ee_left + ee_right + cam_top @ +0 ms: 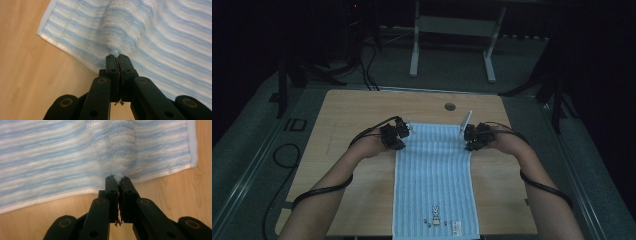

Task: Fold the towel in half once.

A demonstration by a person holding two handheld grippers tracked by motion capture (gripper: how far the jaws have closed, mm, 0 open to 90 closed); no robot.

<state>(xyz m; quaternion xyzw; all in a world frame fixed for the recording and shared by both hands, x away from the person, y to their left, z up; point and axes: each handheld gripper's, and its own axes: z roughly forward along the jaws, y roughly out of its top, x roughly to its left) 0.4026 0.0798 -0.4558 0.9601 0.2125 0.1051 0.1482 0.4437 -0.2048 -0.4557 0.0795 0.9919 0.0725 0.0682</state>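
1. High view: striped towel (434,180) spread down the middle of the tabletop (362,115), its near end at the near edge; left gripper (403,131) and right gripper (468,134) at its two far corners, probably to lift and fold that end. No containers.
2. Left gripper view: fingers (112,65) together, clamped on a pinched-up ridge of towel (125,30).
3. Right gripper view: fingers (112,186) likewise clamped on towel (112,147) near its hem.

High view: we look from above, forward and down on the worktop (362,110).
Tool views: very near, both share the towel (175,37).
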